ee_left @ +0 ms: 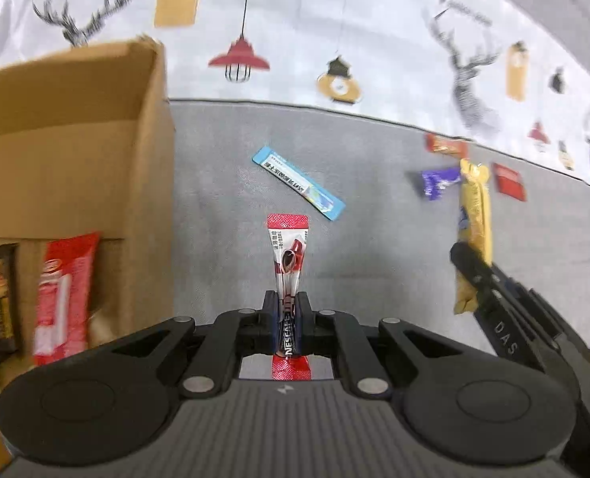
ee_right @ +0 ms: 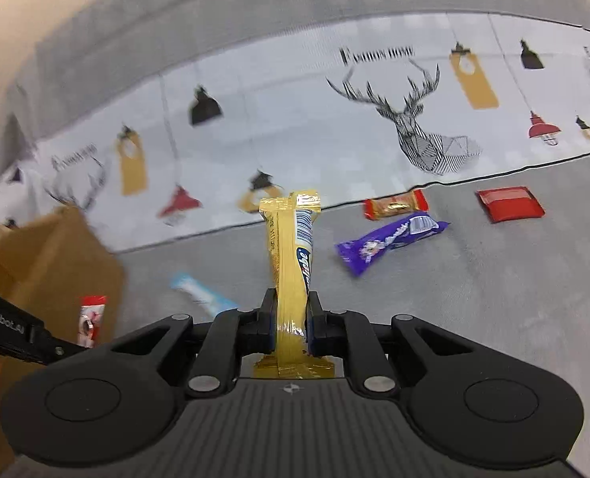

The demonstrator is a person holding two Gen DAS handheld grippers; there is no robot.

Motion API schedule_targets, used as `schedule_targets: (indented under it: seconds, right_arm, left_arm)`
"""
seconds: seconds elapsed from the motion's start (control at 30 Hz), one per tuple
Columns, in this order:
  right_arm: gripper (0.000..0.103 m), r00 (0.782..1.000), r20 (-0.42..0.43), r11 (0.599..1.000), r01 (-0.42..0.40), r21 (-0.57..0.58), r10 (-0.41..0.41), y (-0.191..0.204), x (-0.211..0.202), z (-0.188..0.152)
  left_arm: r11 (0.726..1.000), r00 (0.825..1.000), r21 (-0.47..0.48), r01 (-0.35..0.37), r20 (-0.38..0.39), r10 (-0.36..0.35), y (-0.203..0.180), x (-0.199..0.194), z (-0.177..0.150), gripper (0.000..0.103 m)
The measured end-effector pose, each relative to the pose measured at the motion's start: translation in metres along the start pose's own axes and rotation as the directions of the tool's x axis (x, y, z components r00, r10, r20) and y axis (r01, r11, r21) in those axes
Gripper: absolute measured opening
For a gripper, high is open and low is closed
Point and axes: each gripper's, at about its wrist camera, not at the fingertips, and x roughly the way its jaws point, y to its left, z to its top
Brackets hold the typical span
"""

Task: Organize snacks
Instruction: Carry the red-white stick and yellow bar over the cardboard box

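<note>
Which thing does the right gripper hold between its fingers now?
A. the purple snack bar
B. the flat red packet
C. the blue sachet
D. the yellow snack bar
D: in the right wrist view the right gripper is shut on the yellow snack bar, which sticks out forward between the fingers.

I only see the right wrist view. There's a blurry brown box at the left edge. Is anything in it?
Observer: Yes. The left view looks into the box: a red packet and a dark packet stand inside.
Operator: And the small red stick beside the box?
Observer: It's a coffee stick marked Nescafe, clamped in the left tool.
Operator: What's the blue smear on the mat?
Observer: A light blue sachet with printed text, lying flat and touching nothing else.
</note>
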Motion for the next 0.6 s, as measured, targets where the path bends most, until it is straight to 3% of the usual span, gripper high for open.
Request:
schedule_targets:
  seconds: [0.37,0.6]
  right_arm:
    - [0.014,0.994,0.111,1.000,-0.021,0.015,0.020,0.071,-0.144,-0.037]
    - [0.014,0.982,0.084,0.981,-0.160,-0.113,0.170,0.149,-0.208,-0.068]
  left_arm:
    - [0.999,0.978,0.043,-0.001,0.208,-0.008,0.062,-0.135,-0.082,0.008]
    - [1.000,0.961,0.004,-0.022,0.276,0.020,0.126,-0.190,-0.153,0.008]
